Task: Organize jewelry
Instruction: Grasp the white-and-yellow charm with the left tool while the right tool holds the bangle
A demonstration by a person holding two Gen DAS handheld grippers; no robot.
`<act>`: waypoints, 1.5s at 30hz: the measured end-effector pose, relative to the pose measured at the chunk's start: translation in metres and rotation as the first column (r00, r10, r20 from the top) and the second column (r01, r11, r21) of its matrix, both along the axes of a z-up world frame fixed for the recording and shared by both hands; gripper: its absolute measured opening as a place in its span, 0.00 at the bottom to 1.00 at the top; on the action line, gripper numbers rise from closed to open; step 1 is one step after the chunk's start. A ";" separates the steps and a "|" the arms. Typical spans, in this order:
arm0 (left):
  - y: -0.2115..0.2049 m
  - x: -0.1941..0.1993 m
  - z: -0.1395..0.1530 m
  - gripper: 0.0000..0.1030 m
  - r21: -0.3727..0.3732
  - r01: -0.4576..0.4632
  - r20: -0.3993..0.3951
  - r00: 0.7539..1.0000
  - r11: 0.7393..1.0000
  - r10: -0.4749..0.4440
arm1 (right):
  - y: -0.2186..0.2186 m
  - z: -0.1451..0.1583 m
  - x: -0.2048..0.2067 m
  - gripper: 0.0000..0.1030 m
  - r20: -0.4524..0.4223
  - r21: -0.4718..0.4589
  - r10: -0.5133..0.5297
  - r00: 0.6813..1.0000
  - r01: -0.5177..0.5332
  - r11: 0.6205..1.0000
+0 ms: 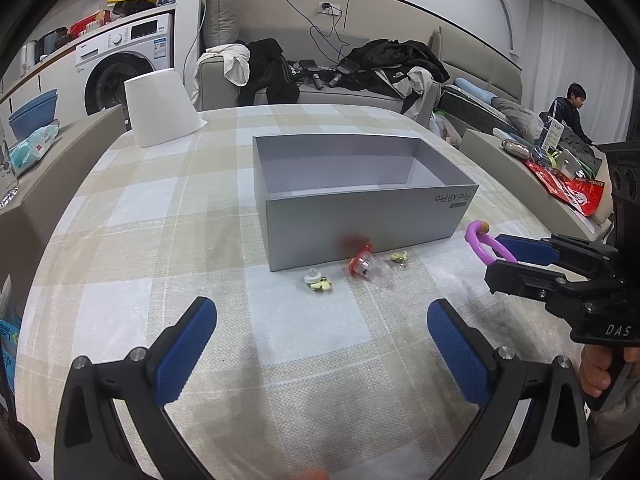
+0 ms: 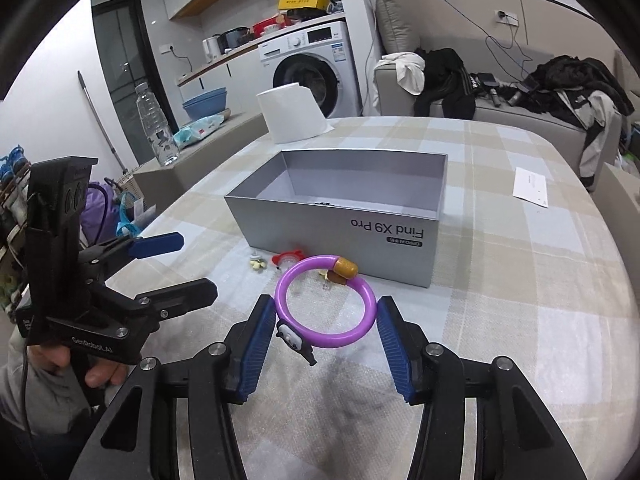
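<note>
A grey open box [image 1: 360, 216] marked "Find X9 Pro" stands on the checked tablecloth; it also shows in the right wrist view [image 2: 340, 232]. My right gripper [image 2: 326, 334] is shut on a purple bracelet [image 2: 326, 308] with a brown bead and a small panda charm, held above the cloth in front of the box; it shows in the left wrist view [image 1: 486, 242] too. My left gripper [image 1: 322, 334] is open and empty, low over the cloth. In front of the box lie a red ring [image 1: 362, 264], a yellow-white trinket [image 1: 316, 282] and a small yellow piece [image 1: 398, 257].
A white upturned container [image 1: 160, 110] stands at the table's far left. A white paper slip [image 2: 530, 186] lies at the right. A water bottle [image 2: 154, 124] stands on a side ledge. A sofa with clothes lies behind the table.
</note>
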State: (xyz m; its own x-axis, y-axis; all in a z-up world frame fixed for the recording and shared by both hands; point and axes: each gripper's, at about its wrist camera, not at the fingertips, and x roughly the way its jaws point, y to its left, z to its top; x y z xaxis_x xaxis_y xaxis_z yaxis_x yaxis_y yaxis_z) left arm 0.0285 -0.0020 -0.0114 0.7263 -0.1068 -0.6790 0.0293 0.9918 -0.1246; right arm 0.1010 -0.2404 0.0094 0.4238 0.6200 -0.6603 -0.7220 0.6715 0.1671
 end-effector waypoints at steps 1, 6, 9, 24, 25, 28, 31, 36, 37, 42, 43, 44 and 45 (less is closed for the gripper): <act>-0.001 0.001 0.000 0.99 0.002 0.001 -0.004 1.000 1.000 -0.001 | -0.001 0.000 0.001 0.50 -0.001 0.002 -0.005 1.000 0.005 1.000; -0.008 0.009 -0.004 0.99 0.041 -0.003 -0.045 0.999 0.999 0.005 | -0.007 0.000 0.006 0.50 -0.007 0.009 -0.030 1.000 0.030 1.000; -0.008 0.014 -0.008 0.99 0.053 -0.014 -0.078 0.997 0.999 0.018 | -0.010 0.001 0.008 0.50 -0.012 0.012 -0.038 0.999 0.038 0.999; -0.008 0.021 -0.008 0.60 0.067 0.021 -0.088 0.996 0.998 -0.015 | -0.014 0.005 0.005 0.50 -0.006 0.023 -0.037 0.999 0.037 0.999; -0.007 0.021 -0.009 0.54 0.064 0.023 -0.091 0.996 0.998 -0.018 | -0.014 0.005 0.005 0.50 -0.006 0.022 -0.036 0.999 0.036 0.999; -0.006 0.023 -0.009 0.42 0.057 0.030 -0.096 0.995 0.998 -0.024 | -0.012 0.004 0.004 0.50 -0.007 0.019 -0.028 1.000 0.028 0.999; -0.007 0.026 -0.009 0.41 0.052 0.036 -0.102 0.994 0.998 -0.030 | -0.012 0.004 0.003 0.50 -0.007 0.018 -0.022 1.000 0.022 1.000; -0.010 0.031 -0.011 0.40 0.066 0.037 -0.117 0.993 0.997 -0.029 | -0.012 0.005 0.003 0.50 -0.005 0.023 -0.025 1.000 0.025 0.999; -0.010 0.032 -0.012 0.36 0.068 0.038 -0.123 0.992 0.997 -0.030 | -0.012 0.005 0.002 0.50 -0.005 0.025 -0.024 1.000 0.024 0.999; -0.012 0.036 -0.014 0.24 0.075 0.045 -0.143 0.989 0.996 -0.034 | -0.012 0.005 0.003 0.50 -0.005 0.026 -0.025 1.000 0.025 0.999; -0.012 0.036 -0.014 0.22 0.078 0.043 -0.142 0.989 0.996 -0.031 | -0.012 0.005 0.003 0.50 -0.005 0.026 -0.024 1.000 0.024 0.999; -0.011 0.036 -0.014 0.21 0.080 0.041 -0.142 0.989 0.996 -0.029 | -0.012 0.004 0.003 0.50 -0.006 0.026 -0.023 1.000 0.023 0.999; -0.011 0.036 -0.014 0.20 0.081 0.040 -0.142 0.989 0.996 -0.028 | -0.012 0.004 0.003 0.50 -0.006 0.027 -0.023 1.000 0.023 0.999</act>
State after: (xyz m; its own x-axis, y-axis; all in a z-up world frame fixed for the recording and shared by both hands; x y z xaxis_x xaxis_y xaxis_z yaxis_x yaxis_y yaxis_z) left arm 0.0649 -0.0129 -0.0255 0.6198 -0.0686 -0.7818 0.0509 0.9976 -0.0471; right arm 0.1040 -0.2527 0.0137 0.4342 0.6279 -0.6460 -0.7054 0.6830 0.1897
